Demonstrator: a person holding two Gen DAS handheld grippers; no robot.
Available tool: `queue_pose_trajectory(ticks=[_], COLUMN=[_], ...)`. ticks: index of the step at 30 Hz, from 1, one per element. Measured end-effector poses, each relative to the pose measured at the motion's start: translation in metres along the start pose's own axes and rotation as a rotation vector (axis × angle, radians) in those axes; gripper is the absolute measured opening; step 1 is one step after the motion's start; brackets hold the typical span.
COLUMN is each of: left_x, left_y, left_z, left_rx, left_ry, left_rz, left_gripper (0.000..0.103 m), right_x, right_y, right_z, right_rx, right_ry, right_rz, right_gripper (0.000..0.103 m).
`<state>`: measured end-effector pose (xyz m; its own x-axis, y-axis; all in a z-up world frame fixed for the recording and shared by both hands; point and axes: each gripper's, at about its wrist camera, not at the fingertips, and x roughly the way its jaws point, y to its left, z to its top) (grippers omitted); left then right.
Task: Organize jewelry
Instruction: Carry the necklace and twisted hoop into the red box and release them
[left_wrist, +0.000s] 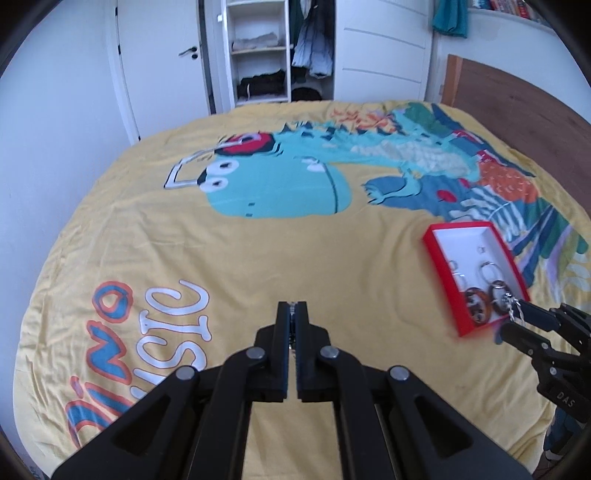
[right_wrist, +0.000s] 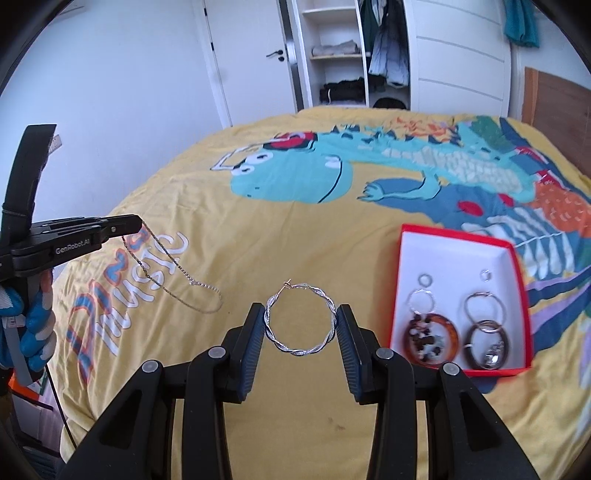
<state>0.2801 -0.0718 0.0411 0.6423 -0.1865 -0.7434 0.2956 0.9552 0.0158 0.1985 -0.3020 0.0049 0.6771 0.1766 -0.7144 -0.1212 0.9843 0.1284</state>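
My right gripper (right_wrist: 300, 321) is shut on a twisted silver hoop earring (right_wrist: 275, 341), pinched across its width and held above the yellow bedspread. It shows in the left wrist view (left_wrist: 517, 317) at the near corner of the red jewelry box (left_wrist: 430, 243). My left gripper (left_wrist: 296, 314) is shut on a thin chain necklace (right_wrist: 173, 266), which hangs from its tips (right_wrist: 135, 223) down toward the bed. The red box with a white inside (right_wrist: 517, 273) lies to the right and holds several hoop earrings and rings (right_wrist: 430, 338).
The bed has a yellow cover with a dinosaur print (right_wrist: 291, 181). A wooden headboard (left_wrist: 517, 107) is on the right. An open wardrobe (left_wrist: 258, 51) and a white door (left_wrist: 159, 62) stand beyond the bed's far end.
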Motion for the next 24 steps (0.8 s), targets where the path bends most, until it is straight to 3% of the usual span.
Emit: queue_pose_trajectory(ticks=[6, 13, 18, 24], left_x=[-0.039, -0.064, -0.060, -0.027], left_y=[-0.027, -0.093, -0.144, -0.211], left_z=[0.017, 0.067, 0.103, 0.141], left_rx=[0.045, 0.105, 0.137, 0.178], left_ry=[-0.057, -0.136, -0.168, -0.171], left_rz=[-0.028, -0.114, -0.184, -0.234], left_gripper=[0.002, 0.002, 0.002, 0.002], right_x=[-0.034, -0.063, -0.072, -0.069], right_y=[-0.008, -0.047, -0.097, -0.157], right_z=[0.001, 0.004, 0.014, 0.034], right_rx=[0.003, 0.034, 0.056, 0.073], right_ry=[-0.051, -0.087, -0.095, -0.106], right_rz=[-0.025, -0.084, -0.147, -0.198], right_gripper=[0.039, 0.039, 0.039, 0.039])
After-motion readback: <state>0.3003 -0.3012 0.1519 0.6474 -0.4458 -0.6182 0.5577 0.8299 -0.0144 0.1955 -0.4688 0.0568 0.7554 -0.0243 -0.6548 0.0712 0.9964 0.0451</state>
